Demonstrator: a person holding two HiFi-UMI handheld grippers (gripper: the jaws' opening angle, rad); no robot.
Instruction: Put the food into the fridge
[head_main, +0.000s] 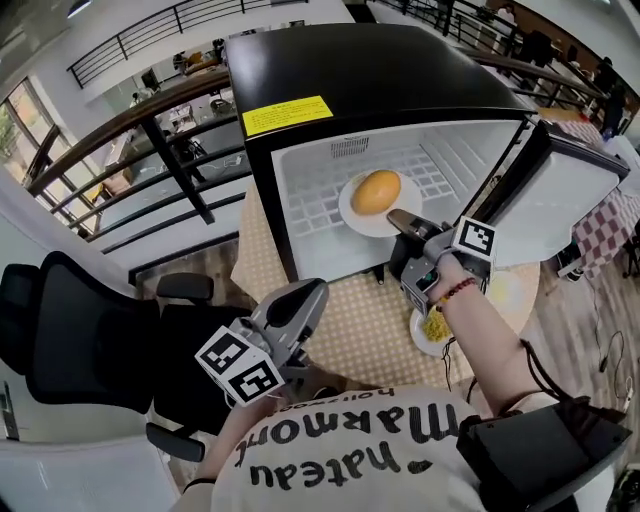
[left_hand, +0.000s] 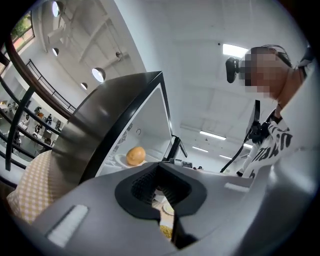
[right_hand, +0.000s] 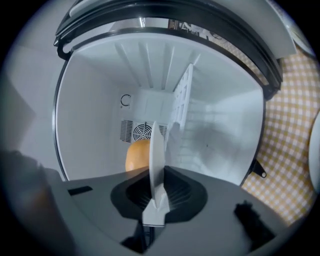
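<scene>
A black mini fridge (head_main: 350, 80) stands open on the chequered table (head_main: 350, 320). Inside it is a white plate (head_main: 352, 212) carrying a round golden bun (head_main: 376, 191). My right gripper (head_main: 402, 222) is shut on the plate's near rim. In the right gripper view the plate (right_hand: 157, 155) runs edge-on between the jaws of that gripper (right_hand: 156, 210), with the bun (right_hand: 136, 156) behind it. My left gripper (head_main: 305, 297) hangs low by the person's chest, away from the fridge, its jaws together and empty. From the left gripper view the bun (left_hand: 135, 155) shows far off.
The fridge door (head_main: 565, 190) swings out to the right. A second plate with yellow food (head_main: 432, 328) sits on the table under my right wrist, and a pale plate (head_main: 508, 292) lies beside it. Black office chairs (head_main: 70, 330) stand at the left.
</scene>
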